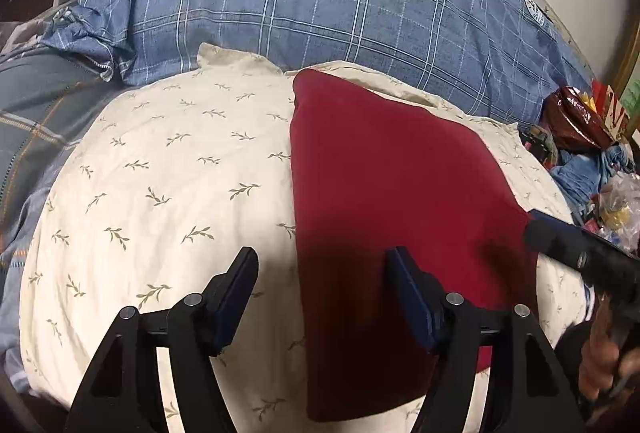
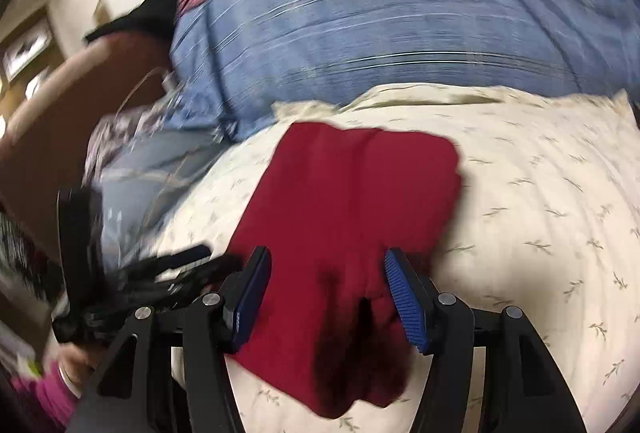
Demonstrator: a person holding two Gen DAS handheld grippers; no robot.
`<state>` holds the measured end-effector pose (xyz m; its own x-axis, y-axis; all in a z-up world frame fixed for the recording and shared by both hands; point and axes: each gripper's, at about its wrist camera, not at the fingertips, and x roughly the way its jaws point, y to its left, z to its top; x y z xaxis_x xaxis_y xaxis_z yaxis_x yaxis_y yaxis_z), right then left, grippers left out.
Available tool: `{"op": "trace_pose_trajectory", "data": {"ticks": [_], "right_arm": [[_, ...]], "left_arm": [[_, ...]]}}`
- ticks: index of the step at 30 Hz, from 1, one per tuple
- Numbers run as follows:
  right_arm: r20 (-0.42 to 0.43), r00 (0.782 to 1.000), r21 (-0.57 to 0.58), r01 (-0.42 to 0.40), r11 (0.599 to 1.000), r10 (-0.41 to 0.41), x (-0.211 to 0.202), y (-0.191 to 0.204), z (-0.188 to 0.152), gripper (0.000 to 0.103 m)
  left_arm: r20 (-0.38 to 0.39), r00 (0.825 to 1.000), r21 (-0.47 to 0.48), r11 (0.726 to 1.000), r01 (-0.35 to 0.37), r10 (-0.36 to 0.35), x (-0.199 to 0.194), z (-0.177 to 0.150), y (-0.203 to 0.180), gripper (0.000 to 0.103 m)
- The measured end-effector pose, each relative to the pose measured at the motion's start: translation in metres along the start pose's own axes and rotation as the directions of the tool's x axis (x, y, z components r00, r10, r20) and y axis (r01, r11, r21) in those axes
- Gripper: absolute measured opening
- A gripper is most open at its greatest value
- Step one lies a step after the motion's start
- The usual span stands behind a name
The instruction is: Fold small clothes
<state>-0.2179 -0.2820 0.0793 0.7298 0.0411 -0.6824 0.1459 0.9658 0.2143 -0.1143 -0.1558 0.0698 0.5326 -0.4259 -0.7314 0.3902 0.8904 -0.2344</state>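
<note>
Already folded, it seems: the red garment [image 1: 392, 201] lies as a flat rectangle on the cream leaf-print pillow [image 1: 168, 173].

In the left wrist view it fills the centre and right of the frame; the left gripper [image 1: 322, 265] hangs over its near left edge, fingers wide apart and holding nothing. In the blurred right wrist view the right gripper [image 2: 326, 271] is likewise spread and empty above the cloth's lower end. I judge one more fold, at most, or only setting it aside, remains.
</note>
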Motion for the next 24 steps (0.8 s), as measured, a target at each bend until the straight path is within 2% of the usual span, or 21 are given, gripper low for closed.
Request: {"op": "trace_pose_trajectory", "data": {"ticks": [4, 8, 14, 19, 24], "right_arm": [[-0.087, 0.986, -0.049, 0.139, 0.989, -0.143, 0.035, -0.003, -0.009, 0.062], [-0.076, 0.983, -0.062, 0.165, 0.984, -0.17, 0.035, -0.001, -0.011, 0.062], [-0.029, 0.984, -0.021, 0.178, 0.984, -0.178, 0.006, 0.01, -0.006, 0.061], [0.035, 0.964, 0.01, 0.263, 0.965, -0.263, -0.009, 0.011, -0.003, 0.077], [0.033, 0.95, 0.023, 0.31, 0.951, -0.31, -0.008, 0.012, -0.004, 0.08]], "left_arm": [[0.046, 0.999, 0.028, 0.999, -0.024, 0.022, -0.007, -0.015, 0.0, 0.075], [0.062, 0.998, 0.041, 0.999, -0.029, 0.026, -0.008, -0.018, -0.001, 0.078], [0.108, 0.994, 0.064, 0.997, -0.034, 0.027, -0.014, -0.02, -0.001, 0.08], [0.165, 0.985, 0.089, 0.994, -0.059, 0.044, -0.025, -0.024, -0.003, 0.081], [0.175, 0.983, 0.092, 0.993, -0.073, 0.056, -0.033, -0.03, -0.004, 0.081]]}}
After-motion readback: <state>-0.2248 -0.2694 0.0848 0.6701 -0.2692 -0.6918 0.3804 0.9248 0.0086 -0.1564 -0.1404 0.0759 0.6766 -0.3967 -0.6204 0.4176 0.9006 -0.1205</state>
